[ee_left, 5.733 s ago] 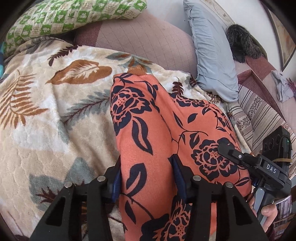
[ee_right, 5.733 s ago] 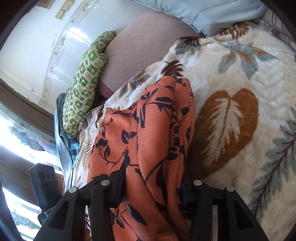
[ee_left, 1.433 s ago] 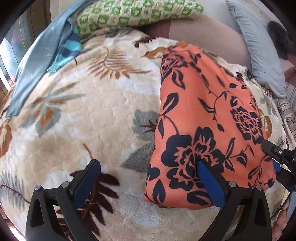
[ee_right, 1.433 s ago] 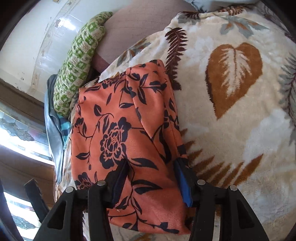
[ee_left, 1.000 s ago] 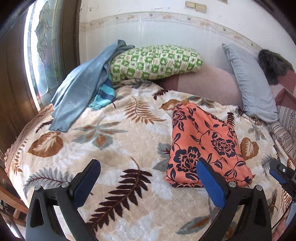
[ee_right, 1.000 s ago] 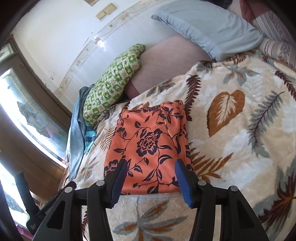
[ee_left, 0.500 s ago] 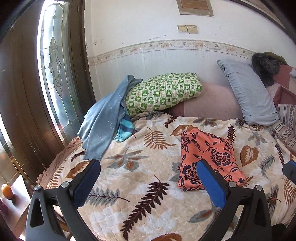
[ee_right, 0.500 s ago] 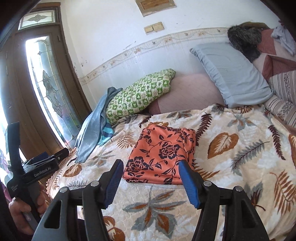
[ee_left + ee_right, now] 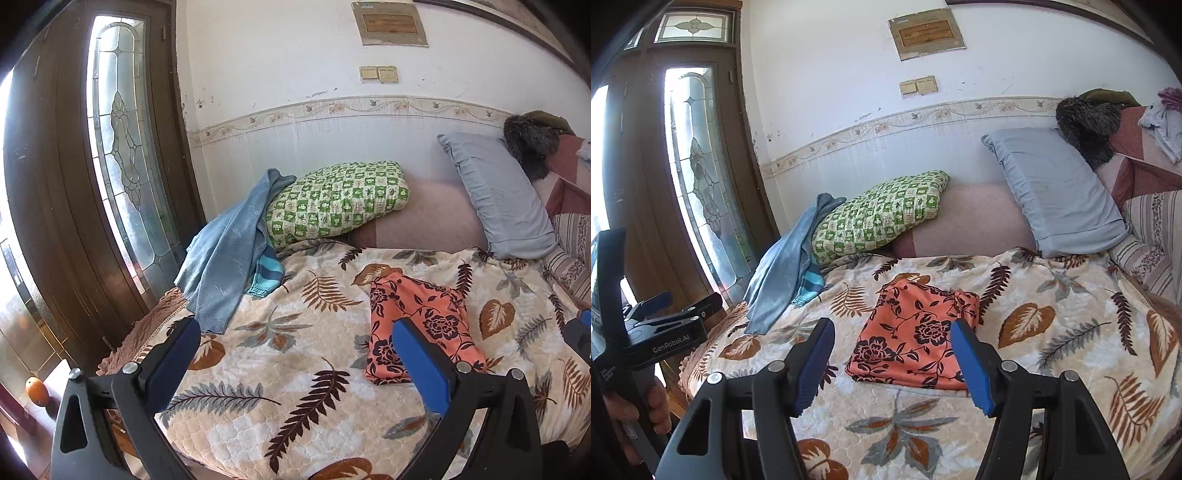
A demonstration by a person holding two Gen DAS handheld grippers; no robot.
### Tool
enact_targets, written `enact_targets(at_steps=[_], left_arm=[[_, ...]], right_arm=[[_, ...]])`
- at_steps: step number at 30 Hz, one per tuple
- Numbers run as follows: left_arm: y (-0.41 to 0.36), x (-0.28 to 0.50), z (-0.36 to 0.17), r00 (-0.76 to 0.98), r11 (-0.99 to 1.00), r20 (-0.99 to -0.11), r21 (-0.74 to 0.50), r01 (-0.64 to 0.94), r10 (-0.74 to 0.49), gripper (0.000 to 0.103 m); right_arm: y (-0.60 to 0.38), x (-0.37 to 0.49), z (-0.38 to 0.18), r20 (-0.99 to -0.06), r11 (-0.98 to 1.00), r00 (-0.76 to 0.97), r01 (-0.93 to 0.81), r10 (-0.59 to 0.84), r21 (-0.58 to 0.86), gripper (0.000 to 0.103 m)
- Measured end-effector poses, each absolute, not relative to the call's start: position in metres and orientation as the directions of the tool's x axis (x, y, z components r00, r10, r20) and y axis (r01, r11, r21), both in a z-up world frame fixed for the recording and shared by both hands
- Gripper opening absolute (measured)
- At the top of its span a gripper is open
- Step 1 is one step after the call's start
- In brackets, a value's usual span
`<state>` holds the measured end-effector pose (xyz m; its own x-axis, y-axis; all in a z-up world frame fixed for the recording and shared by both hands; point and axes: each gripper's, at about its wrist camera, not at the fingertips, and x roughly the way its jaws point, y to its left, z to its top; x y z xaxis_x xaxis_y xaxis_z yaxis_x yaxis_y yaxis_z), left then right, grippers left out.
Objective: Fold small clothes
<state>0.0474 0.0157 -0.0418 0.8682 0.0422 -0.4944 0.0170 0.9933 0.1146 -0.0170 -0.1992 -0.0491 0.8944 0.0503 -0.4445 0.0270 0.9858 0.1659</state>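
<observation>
An orange garment with dark blue flowers [image 9: 417,321] lies folded flat on the leaf-patterned blanket [image 9: 295,369] of the bed; it also shows in the right wrist view [image 9: 916,336]. My left gripper [image 9: 299,369] is open and empty, held well back from the bed. My right gripper [image 9: 894,365] is open and empty too, held back in front of the folded garment. The left gripper's body shows at the left edge of the right wrist view [image 9: 657,336], held by a hand.
A light blue cloth [image 9: 225,258] and a striped teal piece [image 9: 267,275] lie at the bed's back left. A green checked pillow [image 9: 336,199] and a grey-blue pillow [image 9: 498,195] lean at the wall. A wooden door with glass [image 9: 122,166] stands left.
Both grippers let go of the folded orange garment and drew back and up from the bed. The garment lies still on the blanket.
</observation>
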Motion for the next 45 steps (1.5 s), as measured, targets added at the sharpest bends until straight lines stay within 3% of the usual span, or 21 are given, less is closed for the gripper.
enact_targets(at_steps=[45], left_arm=[[0.055, 0.04, -0.03, 0.87, 0.999, -0.492, 0.045, 0.004, 0.019, 0.103]], right_arm=[[-0.139, -0.001, -0.055, -0.462, 0.987, 0.872, -0.128, 0.161, 0.101, 0.069]])
